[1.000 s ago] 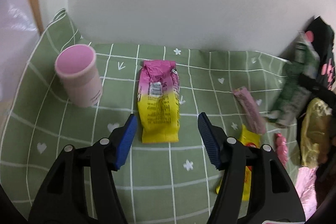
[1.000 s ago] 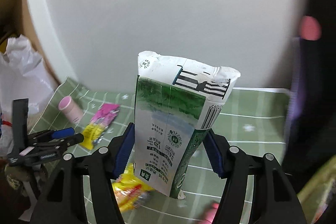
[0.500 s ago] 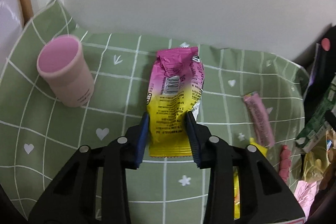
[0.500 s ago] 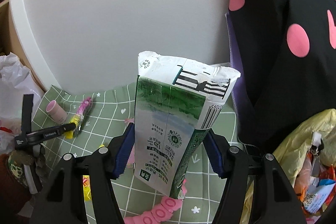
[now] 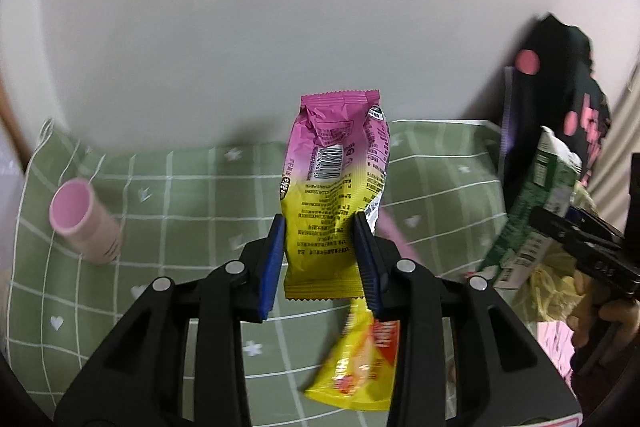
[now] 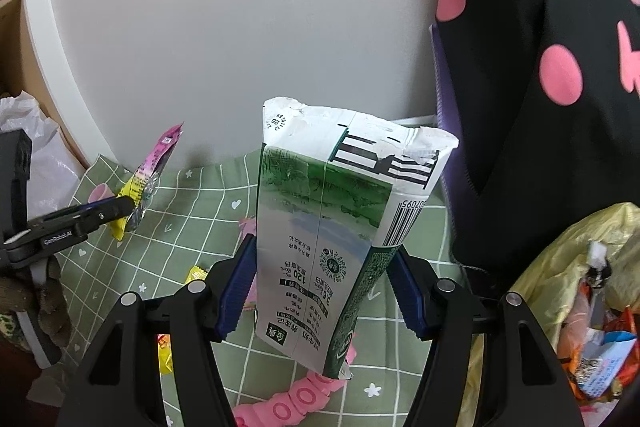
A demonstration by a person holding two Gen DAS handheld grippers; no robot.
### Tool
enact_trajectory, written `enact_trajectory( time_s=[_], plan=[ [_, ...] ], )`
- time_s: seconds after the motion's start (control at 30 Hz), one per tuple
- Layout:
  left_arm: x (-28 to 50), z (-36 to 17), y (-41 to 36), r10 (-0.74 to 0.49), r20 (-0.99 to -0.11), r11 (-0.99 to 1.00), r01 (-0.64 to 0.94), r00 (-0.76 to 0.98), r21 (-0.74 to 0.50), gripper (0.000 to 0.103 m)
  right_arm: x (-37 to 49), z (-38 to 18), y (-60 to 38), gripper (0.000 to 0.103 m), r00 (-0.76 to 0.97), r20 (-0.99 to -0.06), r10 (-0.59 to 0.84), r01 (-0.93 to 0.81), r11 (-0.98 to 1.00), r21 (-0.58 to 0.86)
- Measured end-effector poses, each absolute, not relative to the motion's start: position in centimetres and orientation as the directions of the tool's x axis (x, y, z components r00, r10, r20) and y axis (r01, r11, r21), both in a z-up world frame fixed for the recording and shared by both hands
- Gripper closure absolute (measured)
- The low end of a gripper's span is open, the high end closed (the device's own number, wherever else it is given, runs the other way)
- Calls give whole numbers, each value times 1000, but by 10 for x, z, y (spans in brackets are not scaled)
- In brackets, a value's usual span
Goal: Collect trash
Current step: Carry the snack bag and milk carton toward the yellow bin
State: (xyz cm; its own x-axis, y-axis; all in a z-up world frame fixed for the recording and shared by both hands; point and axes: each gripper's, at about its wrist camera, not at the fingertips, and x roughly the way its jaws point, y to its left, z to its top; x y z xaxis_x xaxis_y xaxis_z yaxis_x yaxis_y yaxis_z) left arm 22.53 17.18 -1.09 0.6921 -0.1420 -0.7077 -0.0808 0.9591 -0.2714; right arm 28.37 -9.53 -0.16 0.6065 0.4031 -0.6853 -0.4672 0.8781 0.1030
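Left tool (image 5: 320, 251) pinching the lower, yellow half of a pink-and-yellow snack packet (image 5: 336, 187) between its blue pads, packet upright and lifted off the green checked cloth (image 5: 180, 187) on the worktop. Below that tool, lying on the cloth, a yellow wrapper (image 5: 360, 359); far left, a pink cup (image 5: 82, 215) tilted toward the camera; behind the right pad, a blurred pink wrapper (image 5: 394, 239). Right tool (image 6: 324, 287) clamped on a green-and-white milk carton (image 6: 336, 227), carton upside down by its print, held above the cloth. Under the carton, a pink beaded strip (image 6: 292, 403) on the cloth. To the right, an open yellow bag (image 6: 568, 287) with wrappers inside, below a black bag with pink dots (image 6: 540, 67).
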Motion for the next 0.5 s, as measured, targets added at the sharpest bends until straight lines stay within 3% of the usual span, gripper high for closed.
enact_trajectory(
  time_s=[0.5],
  plan=[
    [258,44,71,-409,-591,912,293,695,-286,70,243,71,-155,43,786,-556,269,-305,952,29]
  ],
)
